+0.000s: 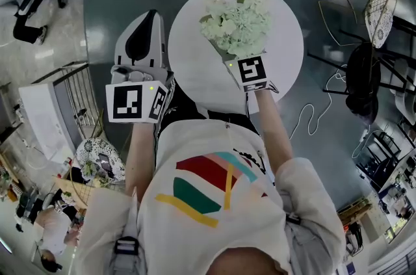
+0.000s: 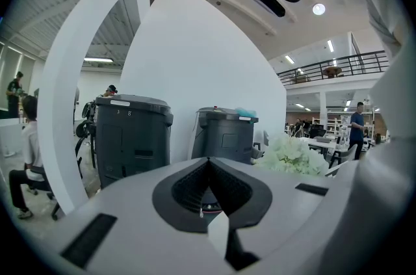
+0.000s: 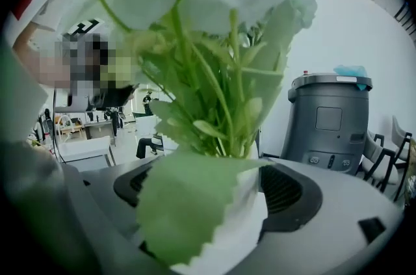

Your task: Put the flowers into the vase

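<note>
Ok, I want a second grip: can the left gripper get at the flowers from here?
Probably yes. The left gripper is beside the flowers held by the right gripper, with nothing visible between them in the head view. Its jaws are shut, so they must open first.

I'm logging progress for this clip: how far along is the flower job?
Done: the pale green-white flower bouquet is picked up, and the right gripper is shut on its stems.
In hand: the bouquet is held over the round white table. The left gripper holds nothing, its fingers together.
Left: placing the bouquet. No vase shows in any view, so that step is not yet done.
</note>
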Demonstrator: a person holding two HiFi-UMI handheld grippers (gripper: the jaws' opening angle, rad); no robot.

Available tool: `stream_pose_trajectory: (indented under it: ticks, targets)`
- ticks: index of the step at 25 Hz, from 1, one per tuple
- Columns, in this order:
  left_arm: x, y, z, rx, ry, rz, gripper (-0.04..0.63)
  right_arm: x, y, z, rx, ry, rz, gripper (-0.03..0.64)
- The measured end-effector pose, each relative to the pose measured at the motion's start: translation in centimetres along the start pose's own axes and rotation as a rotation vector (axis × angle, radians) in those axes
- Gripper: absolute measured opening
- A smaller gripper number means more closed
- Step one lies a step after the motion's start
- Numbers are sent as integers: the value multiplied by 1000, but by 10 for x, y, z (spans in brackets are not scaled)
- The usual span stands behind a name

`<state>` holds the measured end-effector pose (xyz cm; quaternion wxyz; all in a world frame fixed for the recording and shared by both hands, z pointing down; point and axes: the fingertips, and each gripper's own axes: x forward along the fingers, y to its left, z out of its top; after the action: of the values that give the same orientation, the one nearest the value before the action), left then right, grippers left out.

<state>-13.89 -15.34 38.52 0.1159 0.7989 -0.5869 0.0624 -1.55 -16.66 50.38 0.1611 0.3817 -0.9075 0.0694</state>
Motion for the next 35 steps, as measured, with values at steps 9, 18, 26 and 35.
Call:
stream_pose_trajectory:
  ticks: [9, 18, 26, 35]
  targets:
    - [-3, 2, 2, 4, -6, 4, 6, 10, -2, -40, 24, 84, -6, 442]
    - [-6, 0, 8, 15, -19, -3, 6, -3, -3, -72, 37, 177, -12, 442]
    - [-10, -5, 18, 32, -48, -23, 6, -36, 1, -99, 81, 235, -19, 442]
    - [-11, -17, 44, 59, -105, -72, 6, -91, 5, -94, 163, 231, -116, 440]
